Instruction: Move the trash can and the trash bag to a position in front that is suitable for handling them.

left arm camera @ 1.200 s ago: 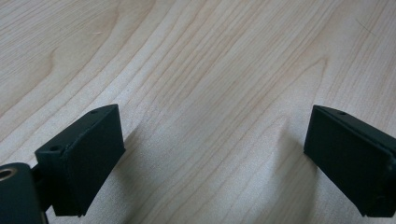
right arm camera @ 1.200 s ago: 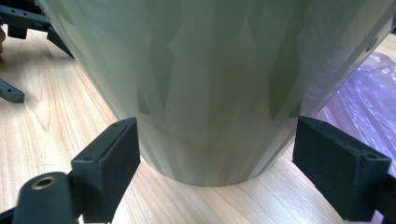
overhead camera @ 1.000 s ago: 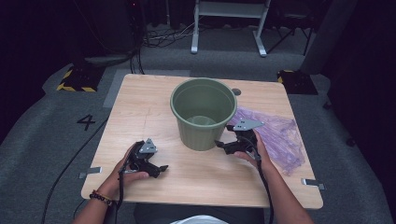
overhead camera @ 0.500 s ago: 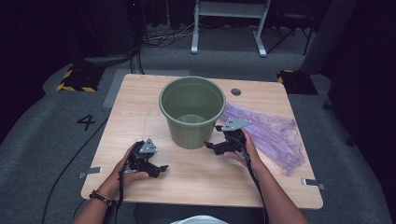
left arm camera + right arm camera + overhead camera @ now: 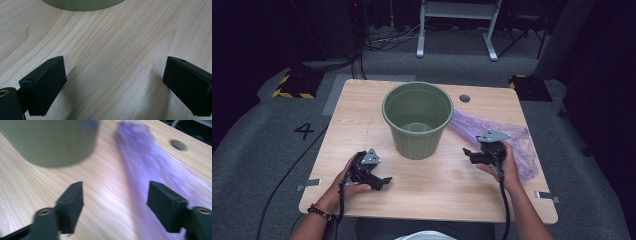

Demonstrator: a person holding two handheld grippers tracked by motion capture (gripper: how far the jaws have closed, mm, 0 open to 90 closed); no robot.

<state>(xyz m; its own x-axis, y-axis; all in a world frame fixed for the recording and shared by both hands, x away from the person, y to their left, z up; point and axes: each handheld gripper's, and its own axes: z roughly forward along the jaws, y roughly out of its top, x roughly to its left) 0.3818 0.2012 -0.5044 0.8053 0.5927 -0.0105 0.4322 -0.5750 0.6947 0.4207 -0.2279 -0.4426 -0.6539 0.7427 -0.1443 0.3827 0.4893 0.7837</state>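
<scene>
Left gripper (image 5: pixel 371 172), held in the left hand (image 5: pixel 343 186) near the front-left edge of the counter, jaws wide apart with nothing between them. Right gripper (image 5: pixel 478 154), held in the right hand (image 5: pixel 508 167) toward the counter's right edge, jaws apart and just closing, nothing between them.

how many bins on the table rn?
1. A green bin stands upright near the middle of the wooden table, toward its far edge, empty as far as its inside shows. A purple plastic bag lies to its right. None looks hidden.
</scene>
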